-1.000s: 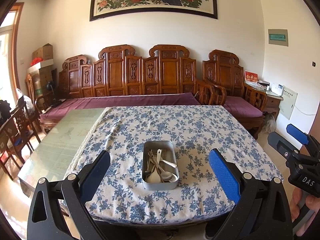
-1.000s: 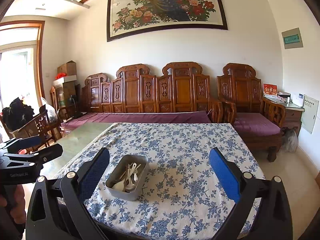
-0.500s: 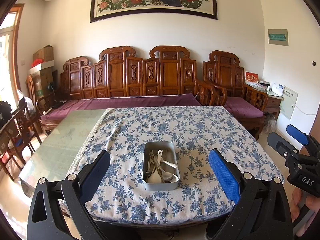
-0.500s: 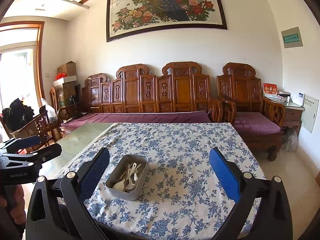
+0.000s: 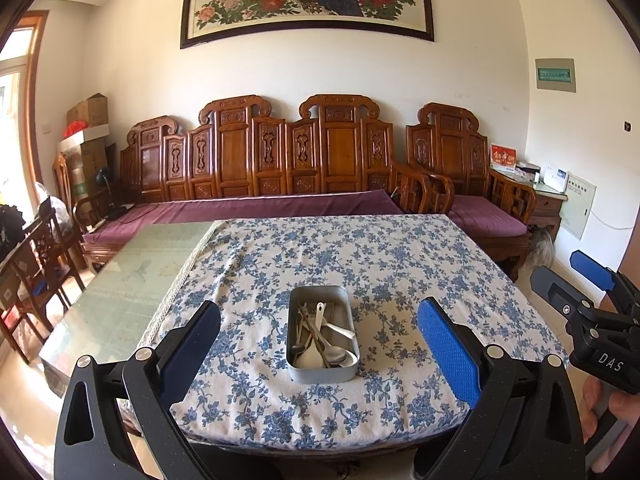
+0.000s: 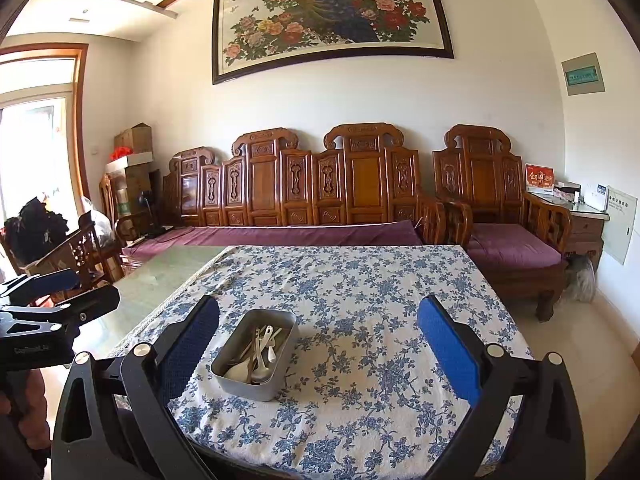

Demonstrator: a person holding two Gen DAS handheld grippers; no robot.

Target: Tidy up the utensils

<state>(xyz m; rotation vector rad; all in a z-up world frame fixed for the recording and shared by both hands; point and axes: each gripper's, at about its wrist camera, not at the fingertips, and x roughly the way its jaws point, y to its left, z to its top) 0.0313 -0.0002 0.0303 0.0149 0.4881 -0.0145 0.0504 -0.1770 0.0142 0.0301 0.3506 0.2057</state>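
A metal tin (image 5: 308, 372) holding several spoons and other utensils (image 5: 322, 342) sits on the blue-flowered tablecloth (image 5: 360, 264) near the table's front edge. It also shows in the right wrist view (image 6: 276, 384), left of centre. My left gripper (image 5: 318, 344) is open and empty, held back from the table's front edge in line with the tin. My right gripper (image 6: 318, 344) is open and empty, also short of the table edge, with the tin near its left finger. Each gripper shows at the edge of the other's view.
The cloth covers the right part of a glass-topped table (image 5: 120, 292). A carved wooden sofa (image 5: 280, 168) with purple cushions stands behind it, an armchair (image 5: 472, 184) at the right, and wooden chairs (image 5: 36, 264) at the left.
Both views have shifted very slightly; the tin and utensils have not moved and both grippers stay open.
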